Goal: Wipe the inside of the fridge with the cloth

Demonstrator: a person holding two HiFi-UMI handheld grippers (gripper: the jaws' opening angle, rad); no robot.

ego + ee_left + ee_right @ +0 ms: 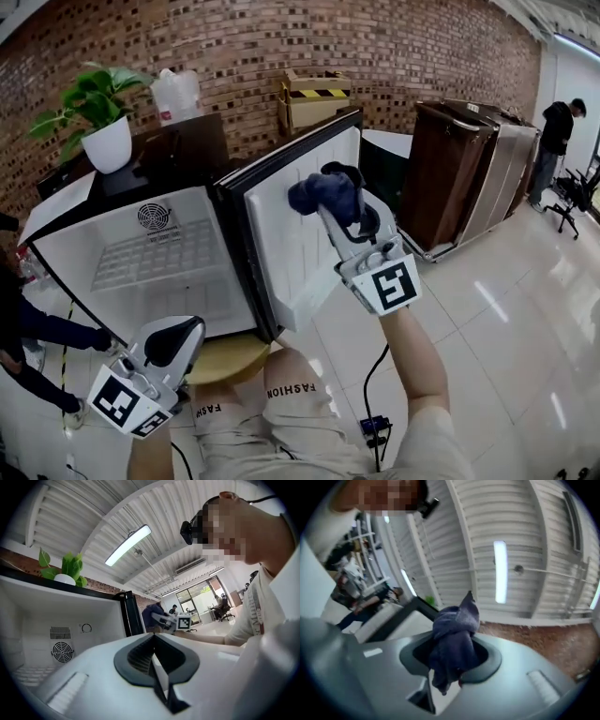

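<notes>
Right gripper [349, 202]: raised, tilted upward by fridge door [281, 234], cloth [322, 193] clamped in fingers [369, 223]. Left gripper [178, 337]: held low and level, fingers closed, empty.

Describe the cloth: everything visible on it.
The cloth is dark blue-purple soft fabric, bunched into a crumpled wad with one corner sticking up. The right gripper is shut on it, its jaws pinching the lower part while the rest bulges beyond the tips. It is held up in front of the white inner panel of the open fridge door; whether it touches the panel cannot be told.
</notes>
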